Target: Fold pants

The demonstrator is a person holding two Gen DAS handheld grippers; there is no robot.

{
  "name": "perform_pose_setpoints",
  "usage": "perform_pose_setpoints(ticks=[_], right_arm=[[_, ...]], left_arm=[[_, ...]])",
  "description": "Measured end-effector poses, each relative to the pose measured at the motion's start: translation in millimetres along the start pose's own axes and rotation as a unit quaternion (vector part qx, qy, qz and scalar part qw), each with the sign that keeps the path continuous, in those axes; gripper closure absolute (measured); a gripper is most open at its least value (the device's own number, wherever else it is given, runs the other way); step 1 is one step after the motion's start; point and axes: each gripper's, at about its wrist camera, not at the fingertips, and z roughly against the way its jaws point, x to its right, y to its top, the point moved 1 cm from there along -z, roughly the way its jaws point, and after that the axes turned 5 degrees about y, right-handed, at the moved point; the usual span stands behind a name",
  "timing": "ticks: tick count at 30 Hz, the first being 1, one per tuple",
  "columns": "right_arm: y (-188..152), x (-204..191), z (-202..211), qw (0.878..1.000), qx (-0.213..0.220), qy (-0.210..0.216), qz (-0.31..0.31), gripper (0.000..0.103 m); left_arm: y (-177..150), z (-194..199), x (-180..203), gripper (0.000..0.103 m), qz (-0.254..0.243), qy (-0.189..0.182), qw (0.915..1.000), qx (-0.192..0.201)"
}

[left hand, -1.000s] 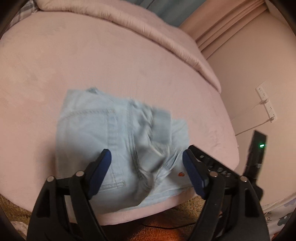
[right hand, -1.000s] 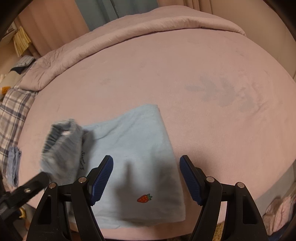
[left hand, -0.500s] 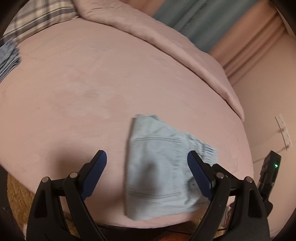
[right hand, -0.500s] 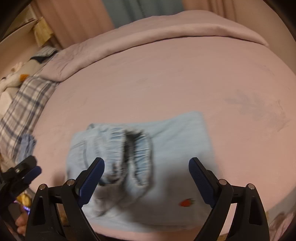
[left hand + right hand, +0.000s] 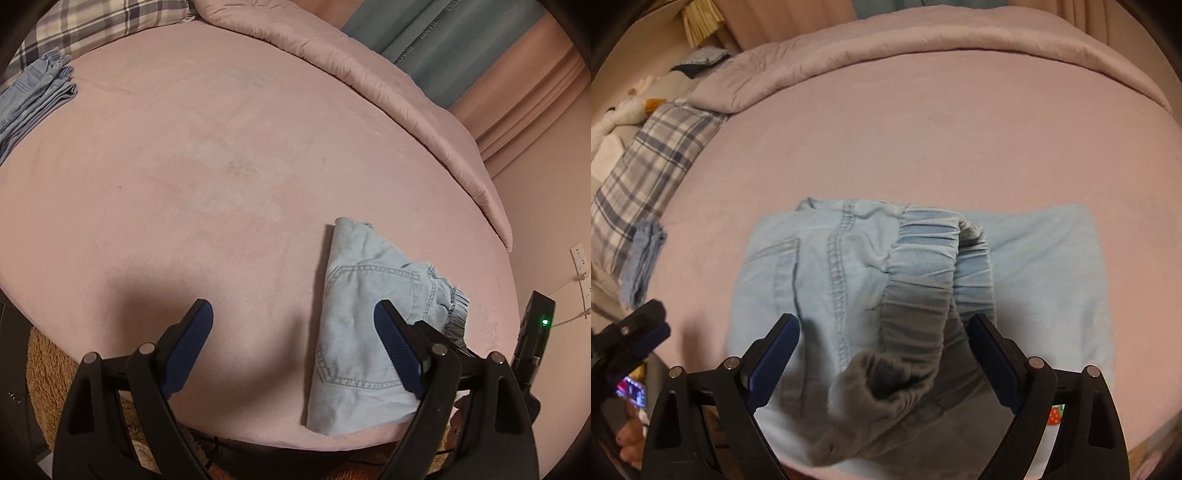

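Light blue denim pants (image 5: 849, 273) lie folded on the pink bed (image 5: 923, 129) near its front edge, the elastic waistband (image 5: 923, 295) bunched on top. In the left wrist view the pants (image 5: 362, 314) lie at the lower right, back pocket up. My right gripper (image 5: 884, 354) is open above the waistband and holds nothing. My left gripper (image 5: 293, 343) is open and empty over bare sheet, its right finger over the pants' left part. The left gripper also shows at the right wrist view's left edge (image 5: 639, 332).
A stack of folded blue jeans (image 5: 33, 99) lies at the bed's far left by a plaid pillow (image 5: 92, 26). A rolled pink duvet (image 5: 369, 74) runs along the back. A wall with outlets (image 5: 580, 266) stands at the right. A brown rug (image 5: 44, 376) lies below.
The left gripper has swung left and back from the pants, which now lie at its right. The right gripper has moved over the waistband, which has settled onto the folded pants.
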Motion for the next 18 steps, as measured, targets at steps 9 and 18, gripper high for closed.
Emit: perform_pose_setpoints(ticks=[9,18], right_arm=[[-3,-2,5,0.999,0.024,-0.017,0.020,0.044],[-2,-13,55,0.997,0.072,0.022,0.035,0.077]], left_arm=[[1,-2,-1,0.014,0.006,-0.003,1.0000,-0.006],[1,-3,7,0.014,-0.002,-0.006,0.9999,-0.011]])
